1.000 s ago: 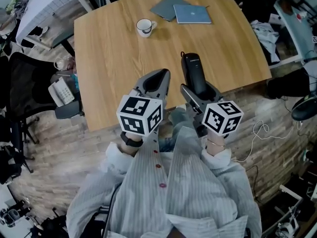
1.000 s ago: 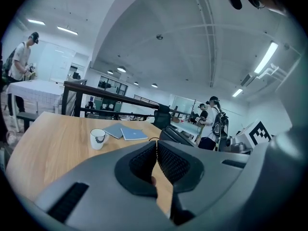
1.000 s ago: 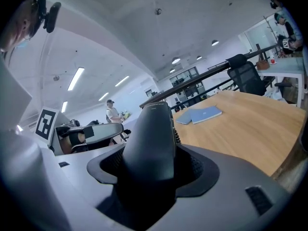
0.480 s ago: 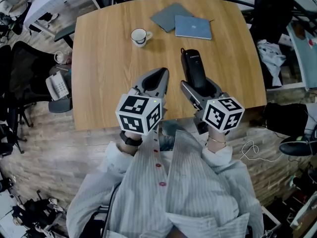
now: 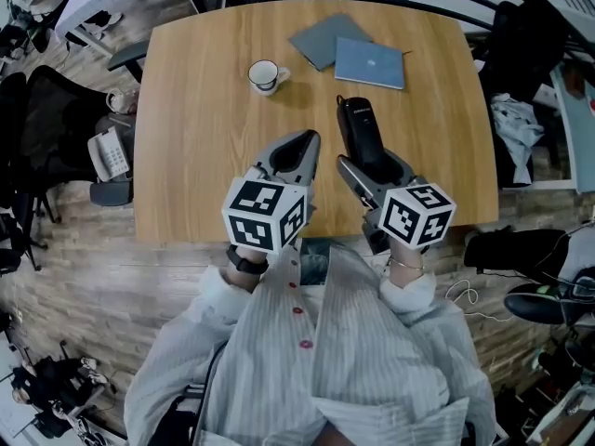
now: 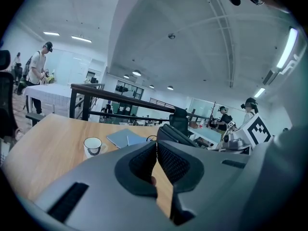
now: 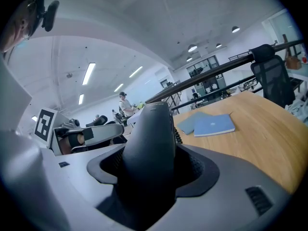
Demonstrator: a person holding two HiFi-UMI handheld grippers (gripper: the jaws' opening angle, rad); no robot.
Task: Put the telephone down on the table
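The smooth black telephone (image 5: 361, 130) is clamped between the right gripper's (image 5: 374, 167) ribbed jaws over the wooden table (image 5: 204, 156), the left gripper's (image 5: 297, 149) jaws are pressed together empty, and a white mug (image 5: 266, 75) is seen beyond.

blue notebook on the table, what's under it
The blue notebook lies flat on the wooden table, with one corner overlapping a grey folder. How far the folder runs beneath it is covered, as is anything else below.
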